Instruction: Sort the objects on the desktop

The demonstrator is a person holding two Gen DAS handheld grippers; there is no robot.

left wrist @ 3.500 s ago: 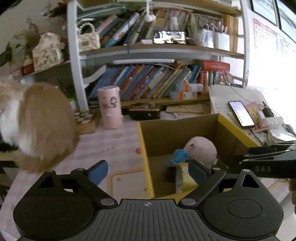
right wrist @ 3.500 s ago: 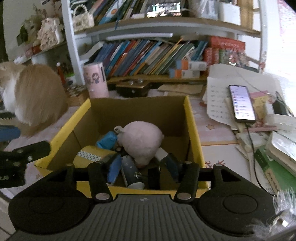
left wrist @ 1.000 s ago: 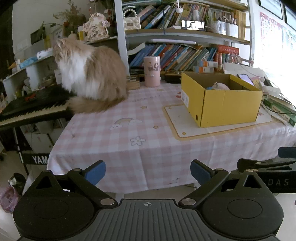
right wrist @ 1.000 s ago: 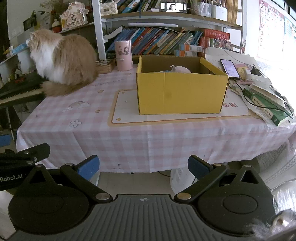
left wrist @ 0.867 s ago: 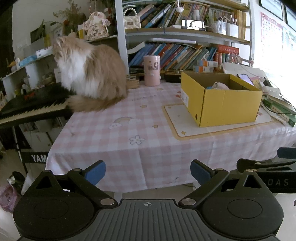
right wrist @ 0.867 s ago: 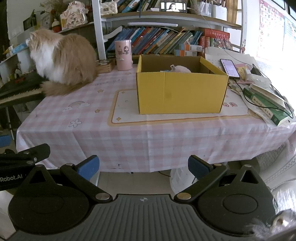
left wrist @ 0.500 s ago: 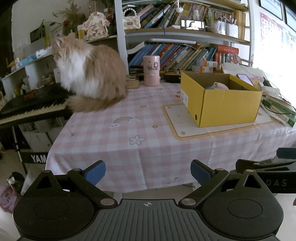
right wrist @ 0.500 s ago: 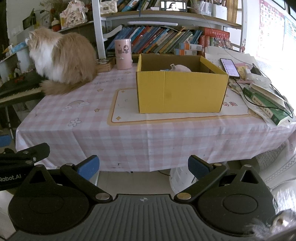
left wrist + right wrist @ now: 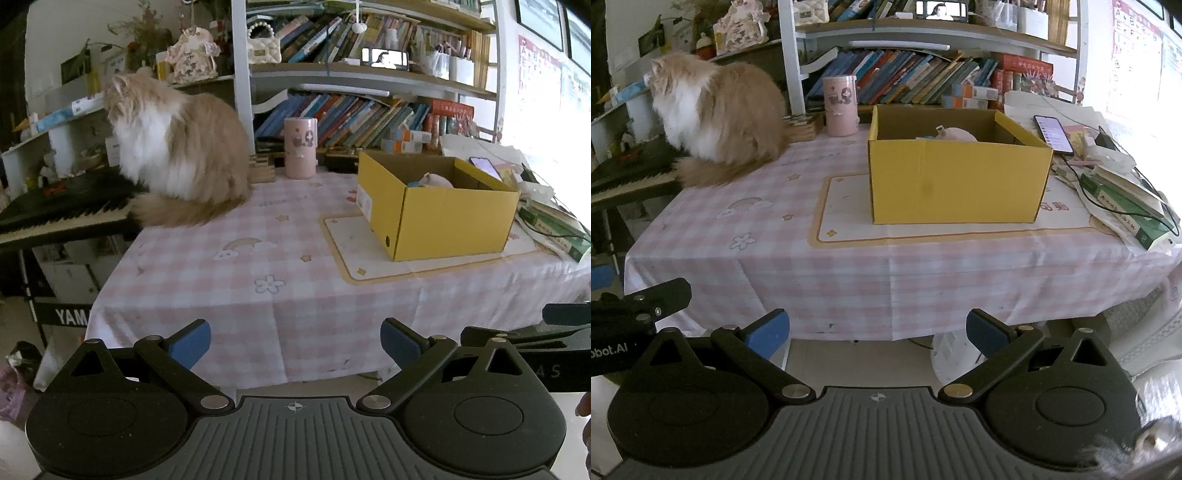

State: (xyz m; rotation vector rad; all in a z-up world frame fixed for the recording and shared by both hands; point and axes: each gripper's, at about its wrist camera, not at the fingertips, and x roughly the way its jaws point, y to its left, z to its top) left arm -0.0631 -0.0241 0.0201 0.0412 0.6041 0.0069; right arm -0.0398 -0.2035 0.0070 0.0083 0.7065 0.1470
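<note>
Both grippers, left (image 9: 295, 341) and right (image 9: 875, 330), back from box (image 9: 956, 181), fingers wide, empty

Yellow box (image 9: 956, 184) upright, pink plush (image 9: 955, 134) apparently inside

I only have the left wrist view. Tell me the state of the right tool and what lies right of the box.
Observer: The right tool is open and empty, short of the table's edge.
Operator: Now the right of the box.
Observer: A phone, screen lit, lies on papers beside the yellow box, apart from it.
Operator: Report the floor ahead.
Observer: A white round object stands under the table; I cannot tell what it is.
</note>
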